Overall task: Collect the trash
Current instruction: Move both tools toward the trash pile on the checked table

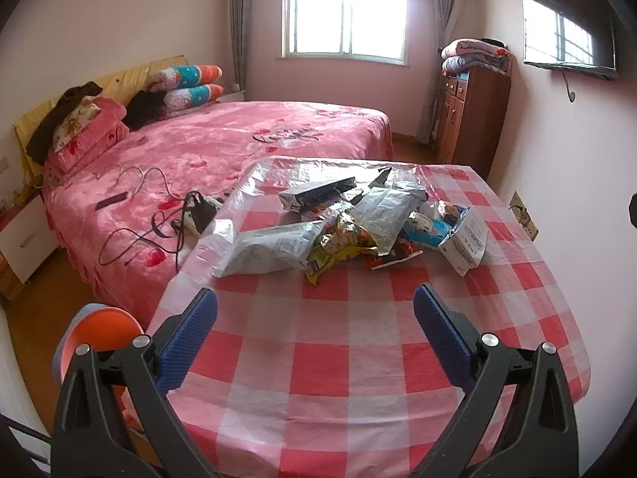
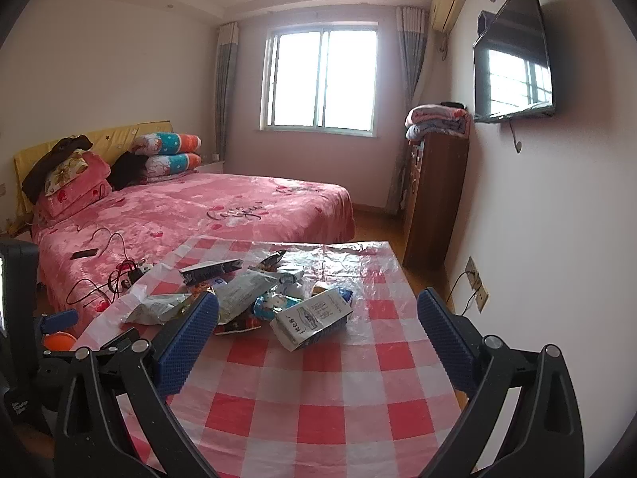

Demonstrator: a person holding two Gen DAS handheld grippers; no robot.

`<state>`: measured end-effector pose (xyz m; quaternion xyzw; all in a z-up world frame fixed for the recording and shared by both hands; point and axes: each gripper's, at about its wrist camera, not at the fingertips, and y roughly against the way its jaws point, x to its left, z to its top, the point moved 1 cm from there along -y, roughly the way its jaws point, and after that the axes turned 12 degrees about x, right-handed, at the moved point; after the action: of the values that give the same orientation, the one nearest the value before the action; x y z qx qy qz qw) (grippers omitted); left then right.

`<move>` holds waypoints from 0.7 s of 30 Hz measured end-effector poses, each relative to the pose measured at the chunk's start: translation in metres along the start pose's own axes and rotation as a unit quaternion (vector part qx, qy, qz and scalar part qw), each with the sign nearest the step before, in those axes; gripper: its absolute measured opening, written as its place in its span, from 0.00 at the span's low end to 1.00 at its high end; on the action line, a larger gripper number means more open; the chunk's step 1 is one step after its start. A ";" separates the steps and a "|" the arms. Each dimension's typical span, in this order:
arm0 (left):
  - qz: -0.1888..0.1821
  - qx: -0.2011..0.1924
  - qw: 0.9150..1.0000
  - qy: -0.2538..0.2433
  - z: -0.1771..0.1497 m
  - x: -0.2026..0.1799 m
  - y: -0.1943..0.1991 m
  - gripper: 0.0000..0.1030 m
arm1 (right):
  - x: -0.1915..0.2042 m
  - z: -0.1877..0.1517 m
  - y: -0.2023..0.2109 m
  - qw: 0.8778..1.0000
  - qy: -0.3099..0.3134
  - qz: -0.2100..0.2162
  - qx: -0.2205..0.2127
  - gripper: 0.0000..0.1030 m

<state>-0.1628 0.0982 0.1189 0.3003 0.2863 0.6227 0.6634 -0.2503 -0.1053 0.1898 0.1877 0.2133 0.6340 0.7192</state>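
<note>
A heap of trash (image 1: 350, 223) lies on the far half of the table with the red-and-white checked cloth (image 1: 338, 362): silver snack bags, a yellow wrapper (image 1: 338, 247), a white carton (image 1: 466, 241) on its side and a dark flat box (image 1: 318, 193). The same heap (image 2: 254, 298) shows in the right wrist view, with the white carton (image 2: 312, 318) nearest. My left gripper (image 1: 314, 302) hangs open over the near cloth, short of the heap and holding nothing. My right gripper (image 2: 316, 308) is also open and empty, its left pad (image 2: 191, 338) in front of the heap's left side.
A pink bed (image 1: 223, 147) with pillows, cables and a phone stands left of the table. An orange bin (image 1: 99, 334) sits on the floor by the table's near left corner. A wooden cabinet (image 1: 473, 115), a wall TV (image 1: 569, 28) and a wall socket (image 1: 525, 215) are on the right.
</note>
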 end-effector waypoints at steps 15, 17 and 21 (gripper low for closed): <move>-0.010 -0.014 1.000 0.000 -0.005 0.000 0.013 0.96 | -0.001 -0.003 0.016 0.999 0.013 0.002 -0.036 0.95; -0.011 -0.013 1.000 0.001 -0.005 0.001 0.013 0.96 | 0.001 -0.005 0.018 0.999 0.019 -0.004 -0.043 0.95; -0.014 -0.008 1.000 0.008 -0.005 0.003 0.010 0.96 | 0.002 -0.005 0.017 0.999 0.019 0.002 -0.039 0.95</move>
<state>-0.1730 0.1014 0.1226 0.2860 0.2902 0.6181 0.6723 -0.2672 -0.1015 0.1948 0.1480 0.2018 0.6468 0.7205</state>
